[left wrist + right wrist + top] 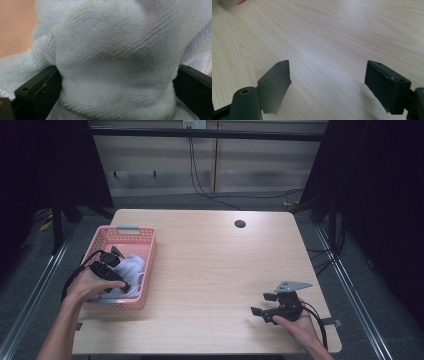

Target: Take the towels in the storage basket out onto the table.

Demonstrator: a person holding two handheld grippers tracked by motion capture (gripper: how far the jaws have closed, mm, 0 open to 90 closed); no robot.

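Note:
A pink plastic basket [150,264] stands at the table's left edge with a white towel-like cloth [133,269] bundled inside. My left gripper [118,256] reaches down into the basket. In the left gripper view its black jaws stand wide apart on either side of a thick fold of the cloth [117,50], which fills the gap of the left gripper [117,86]. My right gripper [261,303] rests low over the bare table near the front right. The right gripper [328,75] is open with nothing between its fingers.
The light wooden table [215,265] has a round cable hole [240,224] near its far edge. Dark curtains flank the table, and cables run across the floor behind it. A corner of the pink basket [238,1] shows far off in the right gripper view.

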